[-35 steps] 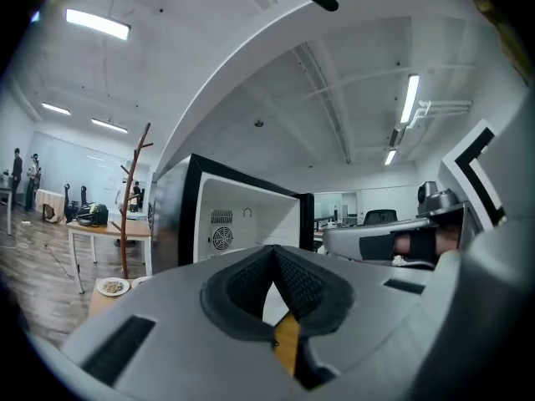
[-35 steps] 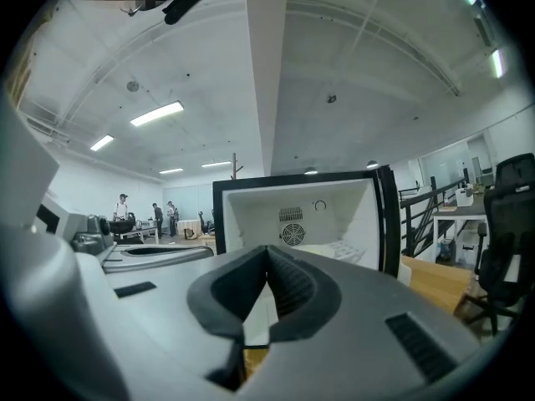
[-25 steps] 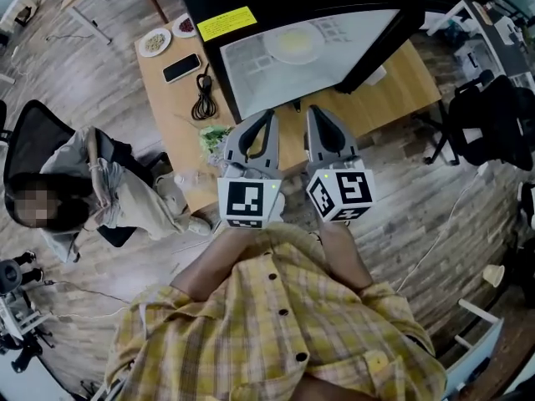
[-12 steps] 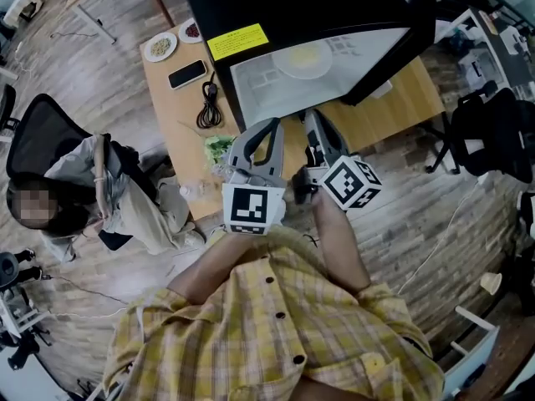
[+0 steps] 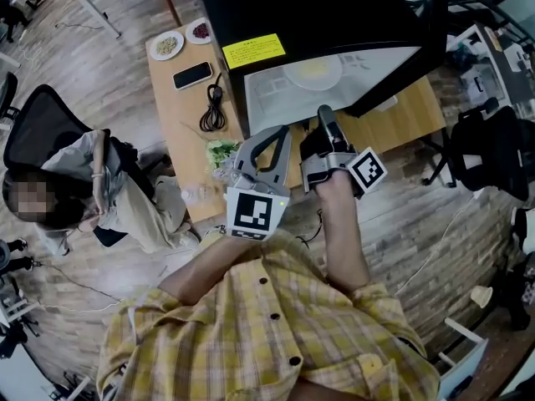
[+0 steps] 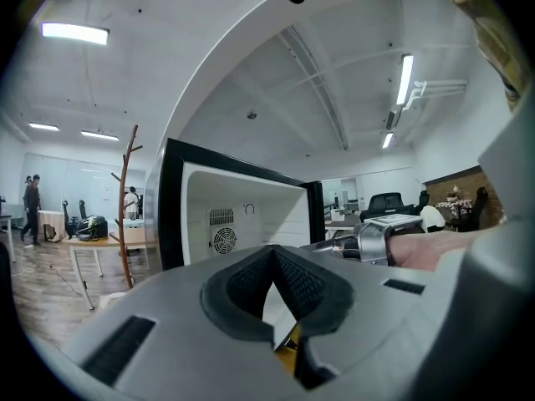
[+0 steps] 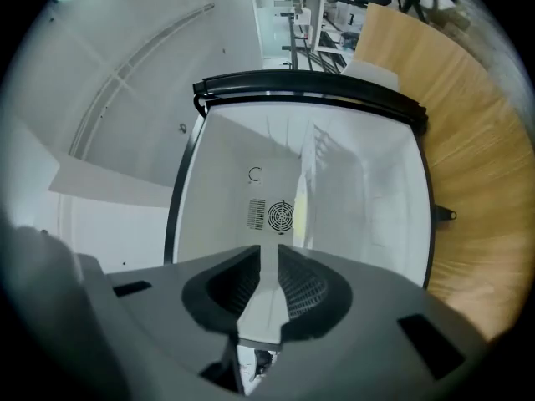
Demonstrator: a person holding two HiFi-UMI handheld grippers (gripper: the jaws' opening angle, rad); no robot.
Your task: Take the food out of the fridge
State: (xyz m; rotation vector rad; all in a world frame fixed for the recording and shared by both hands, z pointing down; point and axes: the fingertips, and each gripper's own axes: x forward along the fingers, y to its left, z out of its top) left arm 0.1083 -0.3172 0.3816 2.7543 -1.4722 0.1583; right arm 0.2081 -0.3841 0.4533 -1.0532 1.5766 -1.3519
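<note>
A small black fridge (image 5: 334,15) stands open on a wooden table (image 5: 180,132), its inside white. A plate of pale yellow food (image 5: 312,71) sits on the shelf within. My right gripper (image 5: 324,114) is rolled onto its side just in front of the opening. In the right gripper view its jaws (image 7: 269,253) are opening, with only a narrow gap and nothing between them, and they face the fridge's back wall and fan grille (image 7: 280,215). My left gripper (image 5: 278,134) hangs beside it at the left. Its tips (image 6: 272,253) meet, and it is shut on nothing.
On the table left of the fridge lie a phone (image 5: 193,75), a coiled black cable (image 5: 213,107), two small dishes (image 5: 167,44) and bagged greens (image 5: 219,153). A person sits in a chair (image 5: 75,190) at the left. An office chair (image 5: 493,149) stands at the right.
My right gripper has rolled onto its side and moved forward and down towards the fridge opening. My left gripper has barely shifted.
</note>
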